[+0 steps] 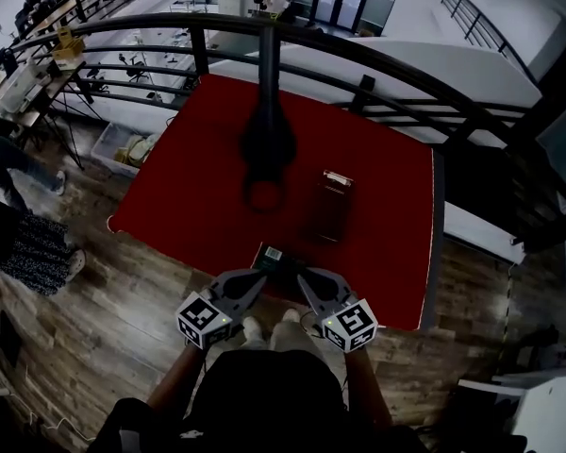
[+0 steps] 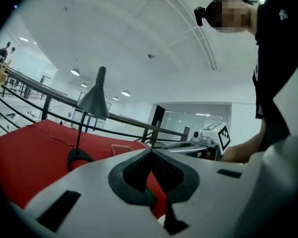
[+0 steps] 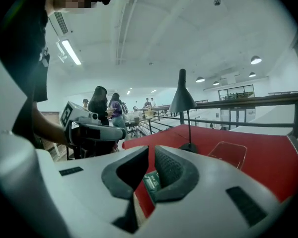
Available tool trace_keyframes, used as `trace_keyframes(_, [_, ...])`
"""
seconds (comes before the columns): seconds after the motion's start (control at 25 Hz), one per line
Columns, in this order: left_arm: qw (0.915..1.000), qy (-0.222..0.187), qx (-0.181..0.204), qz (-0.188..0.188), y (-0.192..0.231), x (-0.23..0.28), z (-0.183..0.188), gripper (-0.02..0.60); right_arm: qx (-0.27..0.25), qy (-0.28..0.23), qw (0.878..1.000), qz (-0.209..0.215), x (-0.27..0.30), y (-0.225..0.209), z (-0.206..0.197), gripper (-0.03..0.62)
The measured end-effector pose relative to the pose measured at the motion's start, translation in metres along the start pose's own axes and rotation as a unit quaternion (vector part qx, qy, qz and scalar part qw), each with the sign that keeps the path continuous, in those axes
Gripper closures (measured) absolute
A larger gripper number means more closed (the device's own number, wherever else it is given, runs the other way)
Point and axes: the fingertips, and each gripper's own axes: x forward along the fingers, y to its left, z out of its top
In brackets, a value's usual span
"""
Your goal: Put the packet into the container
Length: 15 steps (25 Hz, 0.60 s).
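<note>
- Head view: a small dark-green flat packet [image 1: 275,256] lies on the red desk [image 1: 193,182], right at its near edge.
- A clear plastic box-shaped container [image 1: 333,206] stands farther in and to the right, apart from the packet.
- A black cone-shaded desk lamp [image 1: 264,140] stands left of the container.
- The left gripper [image 1: 261,277] and right gripper [image 1: 300,277] angle inward, tips at the packet's near edge; whether they touch it cannot be told.
- Left gripper view: the jaws are together, pad tips meeting, with a green sliver showing in the gap below.
- Right gripper view: the jaws are closed, and the packet [image 3: 151,181] shows between the pads.
</note>
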Motion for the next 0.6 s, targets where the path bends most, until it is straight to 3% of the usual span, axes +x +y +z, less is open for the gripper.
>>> trace_keyframes(0.16, [1.0000,0.005,0.001,-0.001,0.004,0.009,0.001,0.574,-0.041,0.067,0.997,0.016,0.011,-0.008,-0.019,0.560])
trace_keyframes(0.24, [0.9999,0.006,0.007,-0.004,0.005,0.012,0.004,0.574,-0.050,0.107,0.992,0.038,0.018,-0.010,-0.031,0.392])
trace_keyframes(0.32, [0.9998,0.011,0.014,-0.004,0.008,0.015,0.006,0.574,-0.068,0.140,0.986,0.059,0.026,-0.010,-0.042,0.358])
trace_keyframes(0.48, [0.9998,0.003,0.017,0.008,0.015,0.024,0.012,0.574,-0.103,0.219,0.965,0.097,0.039,-0.017,-0.075,0.257])
trace_keyframes(0.6, [0.9996,0.006,0.021,0.016,0.015,0.029,0.012,0.574,-0.132,0.288,0.942,0.114,0.047,-0.026,-0.107,0.195])
